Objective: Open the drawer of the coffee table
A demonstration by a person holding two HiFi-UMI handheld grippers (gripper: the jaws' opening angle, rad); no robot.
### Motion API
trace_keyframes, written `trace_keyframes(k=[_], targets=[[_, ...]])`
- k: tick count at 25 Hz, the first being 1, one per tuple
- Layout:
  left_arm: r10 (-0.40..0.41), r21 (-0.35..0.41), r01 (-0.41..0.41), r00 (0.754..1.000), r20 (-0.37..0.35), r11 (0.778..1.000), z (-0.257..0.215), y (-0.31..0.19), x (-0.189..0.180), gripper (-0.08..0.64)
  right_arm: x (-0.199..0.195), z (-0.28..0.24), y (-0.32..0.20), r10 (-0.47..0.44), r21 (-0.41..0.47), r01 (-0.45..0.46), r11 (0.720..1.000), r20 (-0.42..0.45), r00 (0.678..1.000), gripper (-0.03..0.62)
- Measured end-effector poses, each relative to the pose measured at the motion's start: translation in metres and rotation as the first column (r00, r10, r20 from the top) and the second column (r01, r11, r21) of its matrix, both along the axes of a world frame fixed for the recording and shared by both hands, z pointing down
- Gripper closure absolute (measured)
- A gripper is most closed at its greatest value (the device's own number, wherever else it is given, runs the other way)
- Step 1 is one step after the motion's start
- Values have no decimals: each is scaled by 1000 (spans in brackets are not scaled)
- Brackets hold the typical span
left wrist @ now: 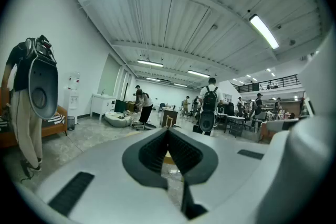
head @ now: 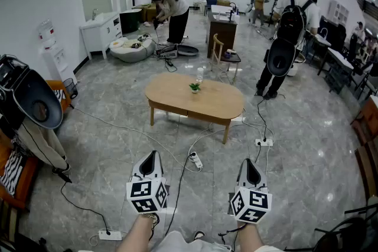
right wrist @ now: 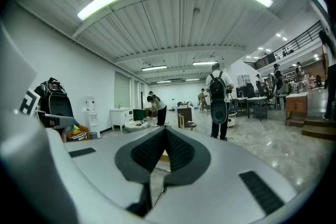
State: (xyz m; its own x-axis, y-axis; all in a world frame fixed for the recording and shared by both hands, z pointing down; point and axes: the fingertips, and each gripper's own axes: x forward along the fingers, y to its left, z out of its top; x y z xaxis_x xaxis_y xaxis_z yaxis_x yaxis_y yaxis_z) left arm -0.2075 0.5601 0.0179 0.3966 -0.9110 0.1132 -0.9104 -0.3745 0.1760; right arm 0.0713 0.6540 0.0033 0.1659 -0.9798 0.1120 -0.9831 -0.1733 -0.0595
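1. While you hold both tools low in the head view, your left hand-held gripper (head: 152, 154), at 7 o'clock, has its jaws pressed together on nothing.
2. Your right hand-held gripper (head: 248, 161), at 5 o'clock, is likewise pressed together and empty.
3. Between them a white power strip (head: 195, 160) lies on the grey floor (head: 106, 144).
4. Well apart, toward 12 o'clock, stands the oval wooden desk (head: 171, 94), with a small potted plant (head: 194, 87) on top.
5. Its drawer (head: 195, 110) sits flush under the top, closed.
6. Beyond, at 1 o'clock, a person with a backpack (head: 292, 15) stands facing away.
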Motion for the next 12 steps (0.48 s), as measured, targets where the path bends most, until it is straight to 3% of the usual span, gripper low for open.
trace_keyframes(k=[6, 12], targets=[[-11, 5, 11, 1000, -1, 1000, 1, -4, -9, 572, -10, 2, -7, -20, -1, 20, 1000, -15, 1000, 592], [-22, 4, 22, 1000, 3, 1000, 2, -6, -13, 572, -13, 7, -16, -48, 13, 47, 999, 42, 998, 591]])
